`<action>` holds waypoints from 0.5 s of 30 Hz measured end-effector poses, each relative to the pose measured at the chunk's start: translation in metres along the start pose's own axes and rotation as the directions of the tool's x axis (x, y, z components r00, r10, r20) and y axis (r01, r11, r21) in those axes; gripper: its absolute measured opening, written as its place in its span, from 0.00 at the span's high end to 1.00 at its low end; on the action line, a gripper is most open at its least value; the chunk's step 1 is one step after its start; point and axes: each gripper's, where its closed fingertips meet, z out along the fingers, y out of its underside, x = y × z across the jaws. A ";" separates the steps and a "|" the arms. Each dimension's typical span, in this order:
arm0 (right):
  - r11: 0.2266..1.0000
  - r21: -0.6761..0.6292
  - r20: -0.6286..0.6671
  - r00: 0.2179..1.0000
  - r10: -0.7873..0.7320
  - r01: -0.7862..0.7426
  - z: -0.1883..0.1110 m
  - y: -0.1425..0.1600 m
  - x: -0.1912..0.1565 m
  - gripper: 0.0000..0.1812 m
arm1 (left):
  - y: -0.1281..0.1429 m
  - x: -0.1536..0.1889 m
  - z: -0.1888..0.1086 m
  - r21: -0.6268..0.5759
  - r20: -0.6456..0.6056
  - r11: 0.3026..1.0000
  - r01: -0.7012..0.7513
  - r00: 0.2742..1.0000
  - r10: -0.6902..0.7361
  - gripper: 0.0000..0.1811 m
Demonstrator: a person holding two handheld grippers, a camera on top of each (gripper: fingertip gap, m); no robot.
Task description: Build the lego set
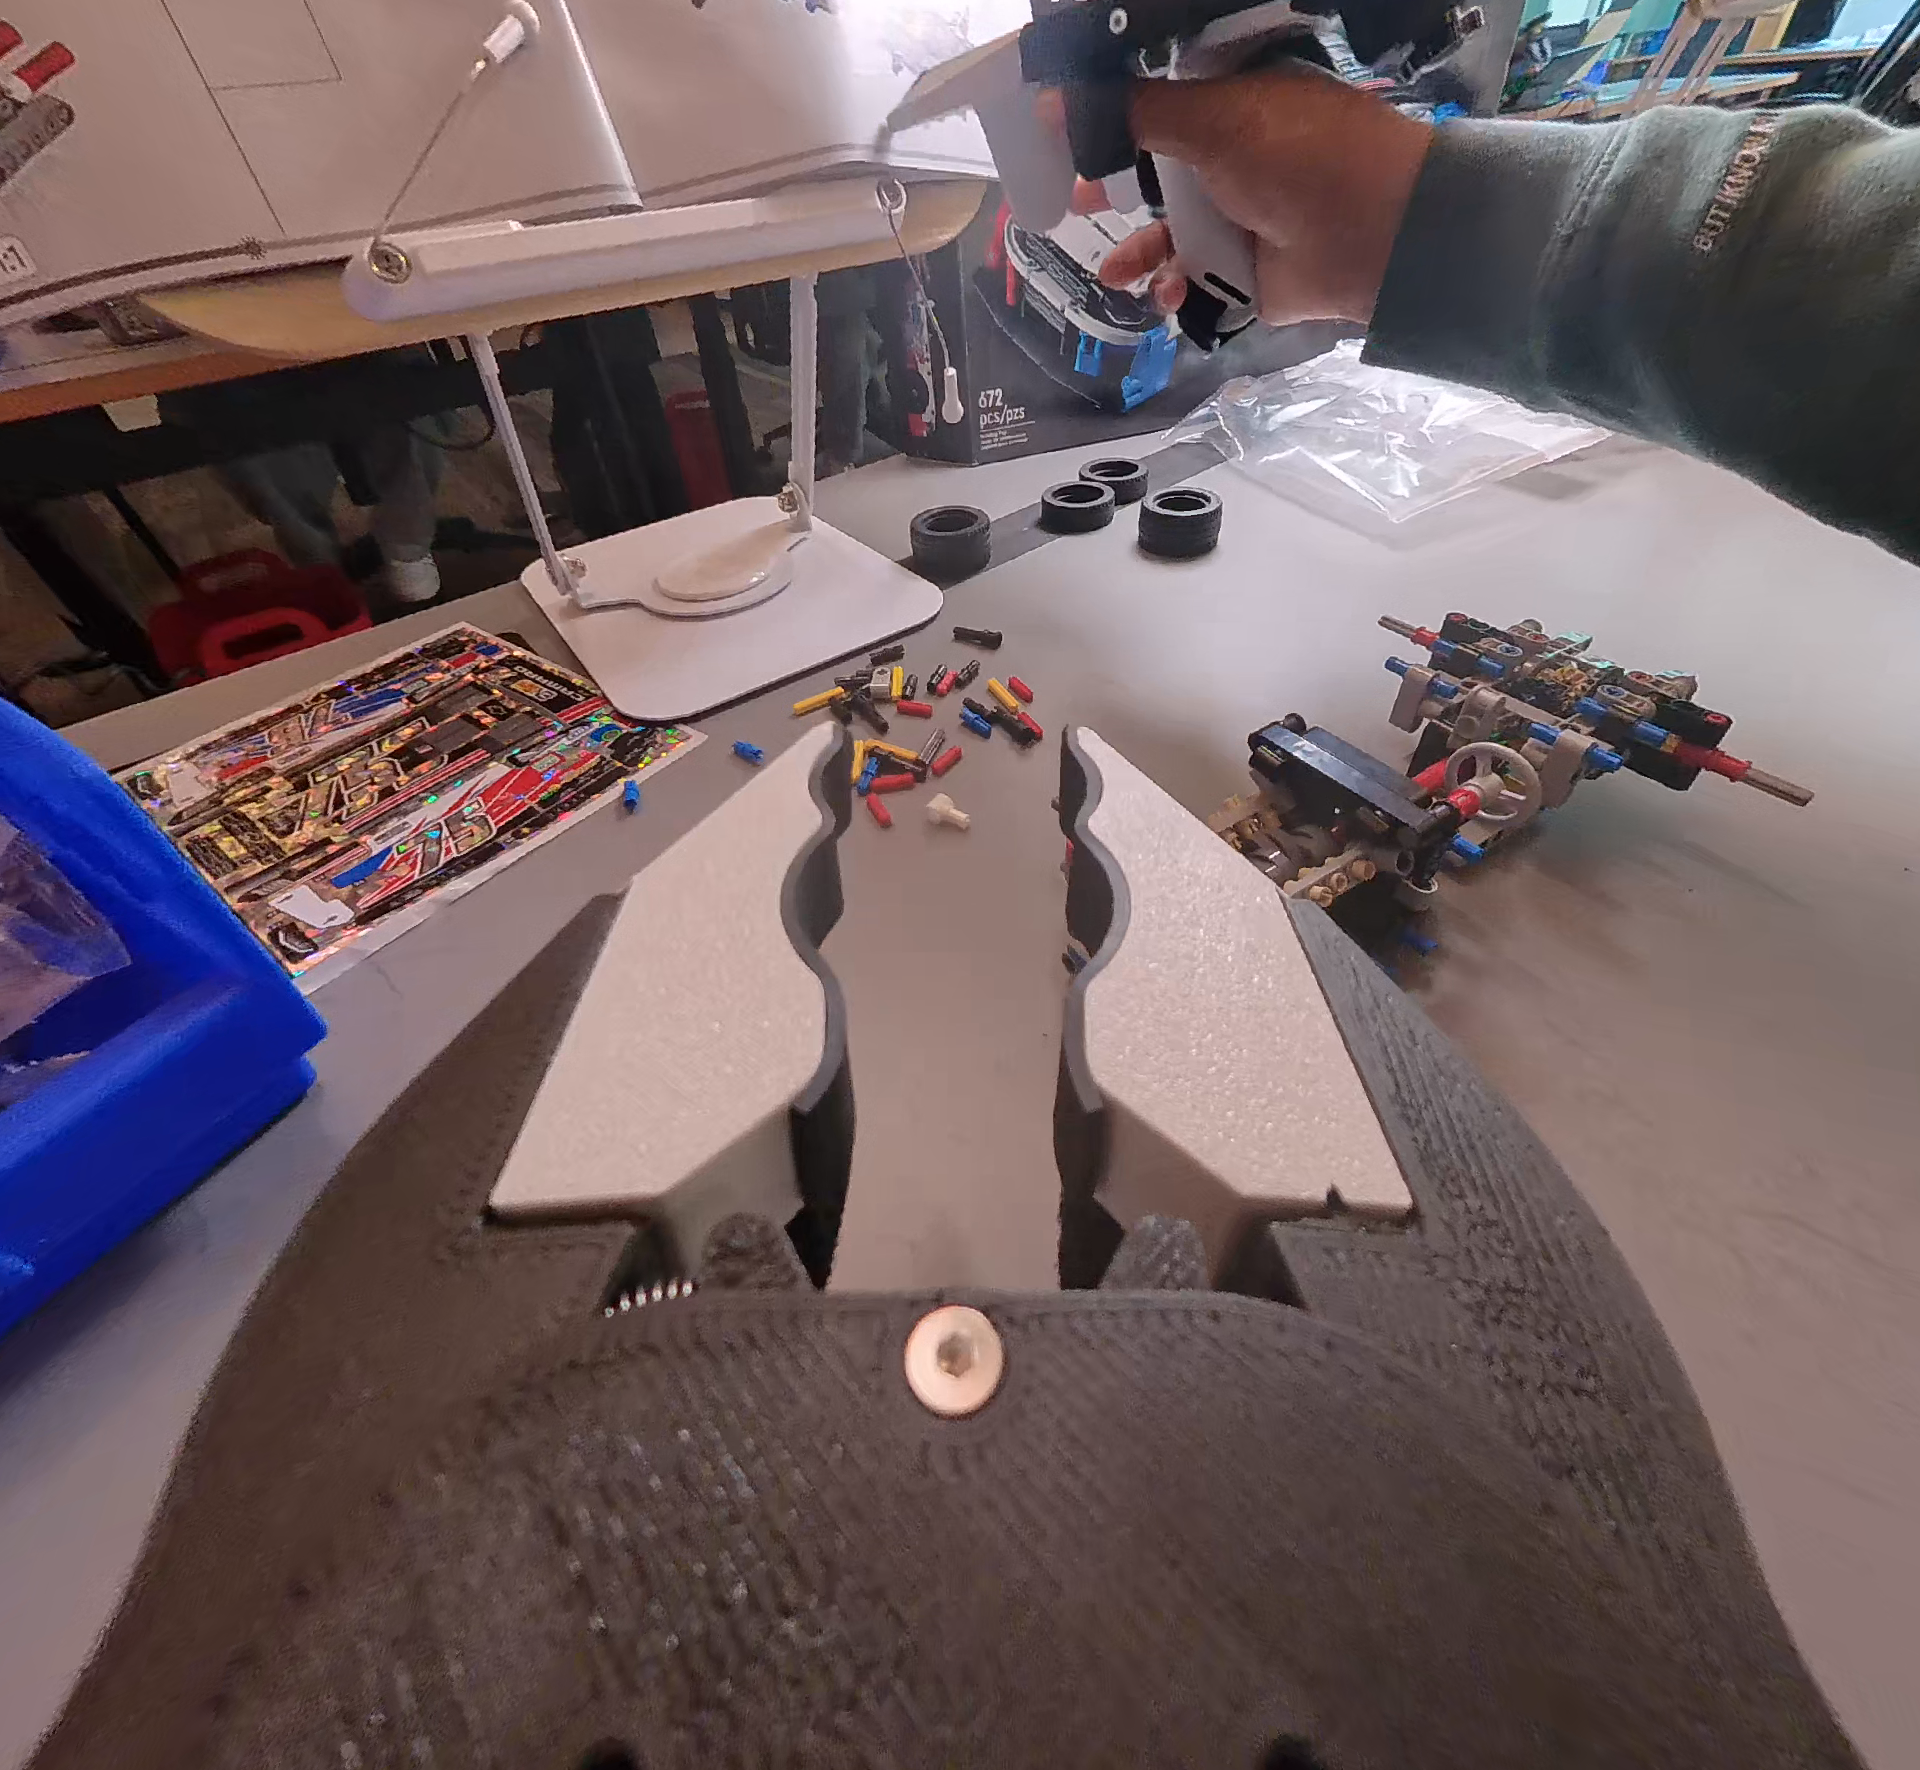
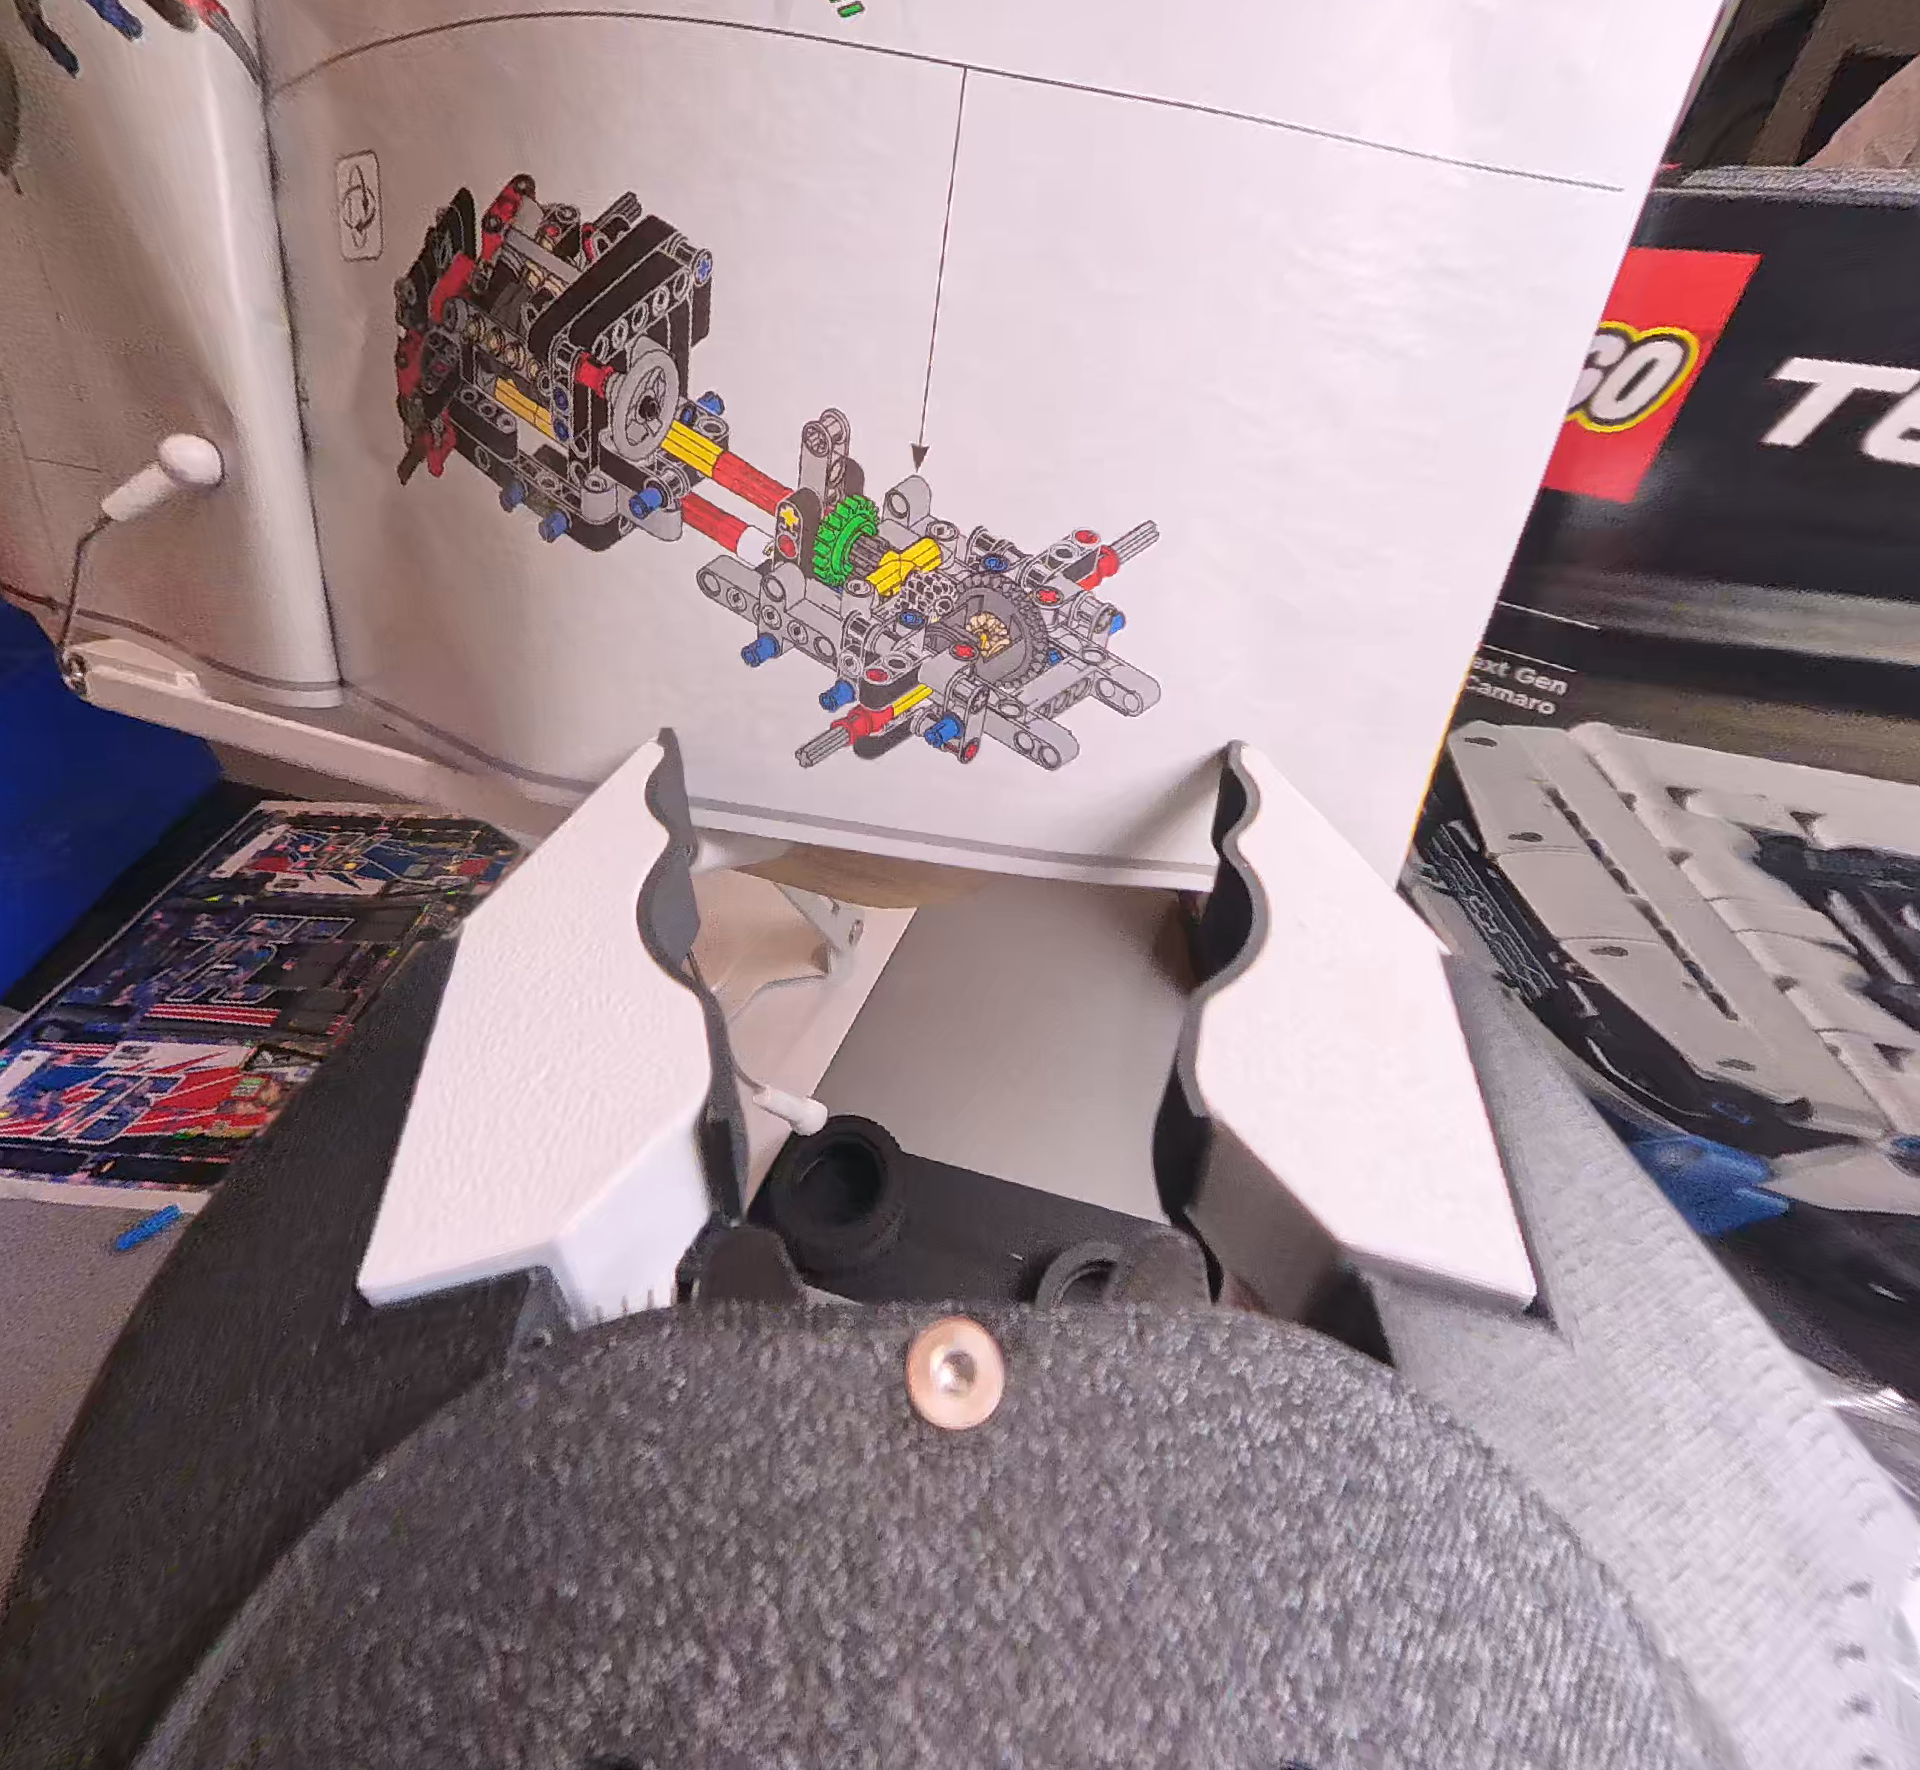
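Observation:
My left gripper is open and empty, low over the grey table, pointing at a scatter of small red, black, yellow and blue pins. A partly built chassis lies on the table to its right. The right gripper, held by a hand, is raised at the lower right corner of the open instruction booklet. In the right wrist view my right gripper is open and empty, its fingertips at the bottom edge of the booklet page with the build drawing.
The booklet rests on a white stand. A sticker sheet lies left, beside a blue bin. Several black tyres stand behind the pins. The set's box and a clear bag are at the back right. Across from one pair of fingers to the other is roughly 35 cm.

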 end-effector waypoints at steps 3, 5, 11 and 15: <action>1.000 -0.012 -0.023 1.000 0.008 -0.008 0.002 -0.001 0.001 0.47 | 0.003 0.004 0.002 -0.010 -0.011 1.000 -0.001 1.000 0.001 0.79; 1.000 -0.020 -0.036 0.999 0.000 -0.001 0.003 -0.002 0.002 0.49 | 0.005 0.006 0.003 -0.016 -0.017 1.000 -0.001 1.000 0.001 0.79; 0.999 -0.026 -0.028 0.999 -0.025 0.025 0.011 -0.002 0.008 0.52 | 0.005 0.013 0.005 -0.021 -0.030 1.000 -0.008 1.000 0.007 0.79; 0.999 -0.026 0.005 0.999 -0.048 0.048 0.016 -0.003 0.012 0.51 | 0.006 0.017 0.007 -0.024 -0.036 1.000 -0.015 0.999 0.014 0.79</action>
